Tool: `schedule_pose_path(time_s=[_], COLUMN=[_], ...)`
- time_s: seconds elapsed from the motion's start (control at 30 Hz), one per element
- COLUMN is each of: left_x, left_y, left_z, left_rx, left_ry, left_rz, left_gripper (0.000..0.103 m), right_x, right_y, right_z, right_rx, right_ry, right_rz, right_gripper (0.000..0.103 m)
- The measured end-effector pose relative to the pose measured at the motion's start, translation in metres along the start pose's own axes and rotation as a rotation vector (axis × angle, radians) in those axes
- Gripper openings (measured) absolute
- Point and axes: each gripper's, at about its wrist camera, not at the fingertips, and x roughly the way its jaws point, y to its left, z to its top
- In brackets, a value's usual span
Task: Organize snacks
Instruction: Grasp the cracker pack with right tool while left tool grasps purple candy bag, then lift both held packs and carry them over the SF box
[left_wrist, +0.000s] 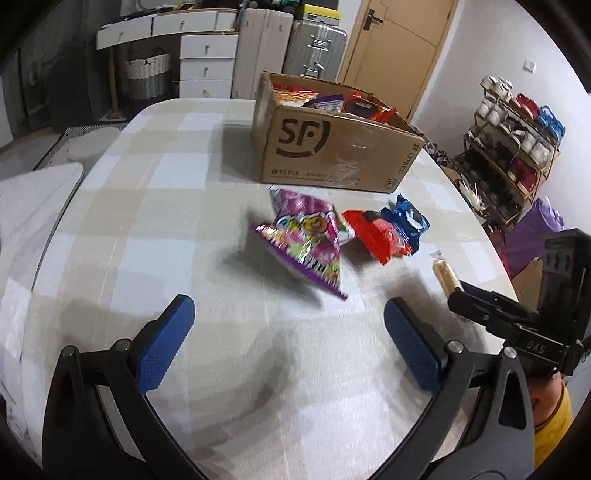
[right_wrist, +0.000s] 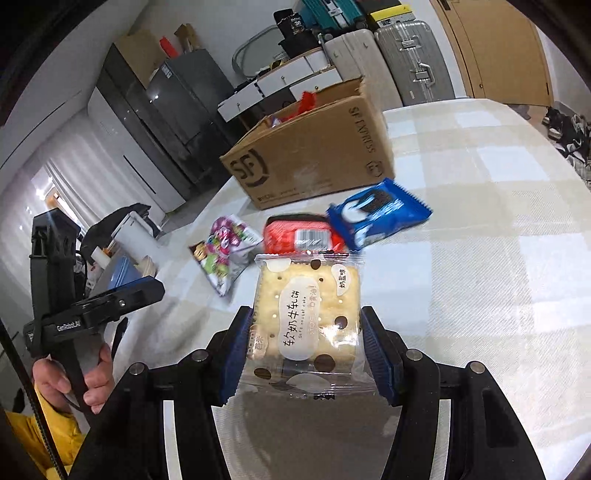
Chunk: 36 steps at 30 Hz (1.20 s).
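Right tool (right_wrist: 306, 350) clamps cracker pack (right_wrist: 308, 314) by its side edges, light, brittle, slick film, so grip gently; left tool (left_wrist: 288, 347) gapes empty.

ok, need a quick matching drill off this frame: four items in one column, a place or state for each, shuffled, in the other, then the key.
Items:
1. cracker pack
2. cardboard box
3. blue packet
4. left gripper

States:
A. open, nothing between the pads
B. lying on the table, partly on the red packet
C. clamped in the right gripper
D. standing open with snacks inside

Pairs: 1-C, 2-D, 3-B, 4-A
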Motion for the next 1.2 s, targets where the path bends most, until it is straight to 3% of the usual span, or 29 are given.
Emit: schedule_pose_path(time_s=[0.2,0.37,0.53,0.6,0.73,0.77,0.8,0.97,1.2], left_x=[0.04,0.063,0.082,0.091,0.095,0.096,0.095,0.086,0.057], left_y=[-0.002,0.013,0.03,0.032,0.033,0.033,0.033,0.026,0.029], left_z=[0.025,0.045,0.054,0.054,0.051,0.051,0.051,0.046,0.043], left_rx=[0.023,-0.052,-0.148,-0.156,-0.151,-0.154,-0.151,-0.107,-0.085], left_ry=[0.054,0.048,0.055,0.069,0.061,0.062,0.054,0.021,-0.047], left_rz=[0.016,-0.011,-0.108,-0.13,-0.18,-0.204,-0.211,-0.189,-0.11], left_gripper=[0.102,0.102,0.097,0.09,0.064,0.053,0.05,0.044,0.043], right_x=[0.0,0.006,0.007,0.007,0.009,0.01,0.01,0.01,0.008], right_y=[-0.012,-0.016,-0.025,-0.026,-0.024,-0.023,-0.022,-0.023,-0.026], right_z=[0.007,0.011,0.013,0.013,0.013,0.013,0.013,0.013,0.012], right_rx=[0.043,0.05,0.102,0.111,0.103,0.1,0.095,0.095,0.101], right_ry=[-0.048,-0.038,-0.038,-0.04,-0.032,-0.029,-0.027,-0.034,-0.053], right_rz=[0.067,0.098,0.12,0.121,0.116,0.117,0.113,0.109,0.115], right_gripper=[0.059,0.059,0.059,0.059,0.059,0.059,0.059,0.059,0.059])
